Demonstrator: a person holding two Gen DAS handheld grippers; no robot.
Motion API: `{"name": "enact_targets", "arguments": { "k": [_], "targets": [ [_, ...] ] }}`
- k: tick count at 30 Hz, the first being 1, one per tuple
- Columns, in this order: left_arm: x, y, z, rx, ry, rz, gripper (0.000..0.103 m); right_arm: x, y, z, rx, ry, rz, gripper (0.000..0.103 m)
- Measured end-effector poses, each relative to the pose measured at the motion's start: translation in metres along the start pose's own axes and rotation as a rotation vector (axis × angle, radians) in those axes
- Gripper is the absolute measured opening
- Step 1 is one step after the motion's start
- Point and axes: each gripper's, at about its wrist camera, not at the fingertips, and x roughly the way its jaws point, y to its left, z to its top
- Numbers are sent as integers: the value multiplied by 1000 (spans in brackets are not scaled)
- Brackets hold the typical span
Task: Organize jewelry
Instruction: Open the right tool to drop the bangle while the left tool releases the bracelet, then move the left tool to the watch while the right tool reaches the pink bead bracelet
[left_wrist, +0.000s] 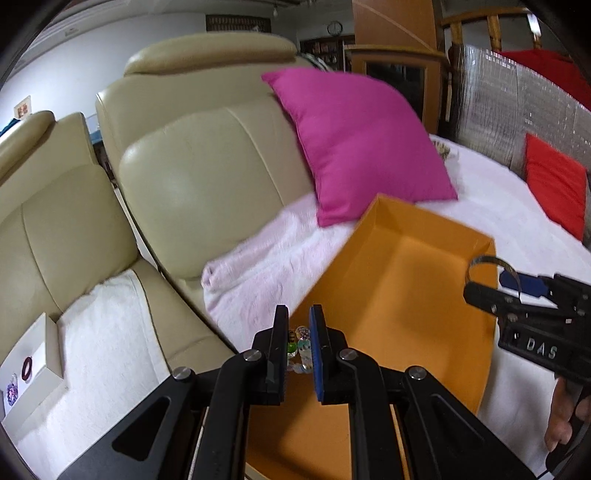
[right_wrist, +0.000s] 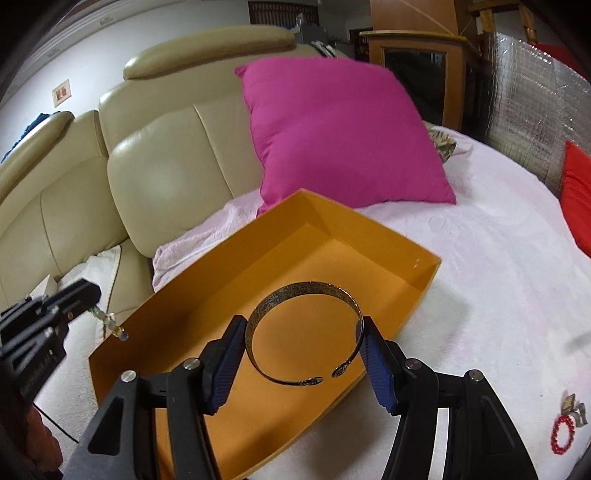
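Observation:
An open orange box (right_wrist: 424, 275) lies on a white blanket on the sofa; it also shows in the left wrist view (left_wrist: 373, 221). My right gripper (right_wrist: 303, 332) is shut on a dark metal cuff bangle (right_wrist: 310, 290) and holds it over the box; the gripper (left_wrist: 491, 284) and bangle (left_wrist: 489, 260) also show in the left wrist view. My left gripper (left_wrist: 299, 325) is shut on a string of clear coloured glass beads (left_wrist: 299, 347) at the box's near left edge. In the right wrist view the left gripper (right_wrist: 86, 293) has the beads (right_wrist: 109, 319) dangling from it.
A magenta cushion (right_wrist: 340, 129) leans behind the box and a red cushion (left_wrist: 554, 184) lies at the right. A red bead bracelet (right_wrist: 563, 435) and a small metallic piece (right_wrist: 574, 408) lie on the blanket. A white box (left_wrist: 33, 365) with jewelry sits on the left seat.

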Motion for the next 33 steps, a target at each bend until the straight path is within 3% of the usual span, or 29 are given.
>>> {"name": "enact_targets", "arguments": {
  "k": [4,7,9,11,14,20,27,33],
  "targets": [
    [20,-8,-12,12,76,-9,12,16,-5,-3,20,47,-14,65],
    [35,-16,-22,22,131,-21,12,21,-15,-3,63,56,-32,74],
    [40,-20,-25,34,152,-18,14,18,-24,-4,93,44,-13,74],
    [42,-22,-26,38,166,-18,28,10,-34,-6,128,16,1,74],
    [38,-27,-25,46,151,-10,38,-5,-49,-8,159,-20,-8,74],
    [20,-55,-21,95,117,-38,39,-37,-86,-27,225,-50,-49,74],
    [-16,-128,-20,240,40,-104,48,-94,-152,-77,336,-91,-111,73],
    [-39,-201,-20,364,26,-190,48,-152,-221,-138,439,-108,-205,73]
  ]
}}
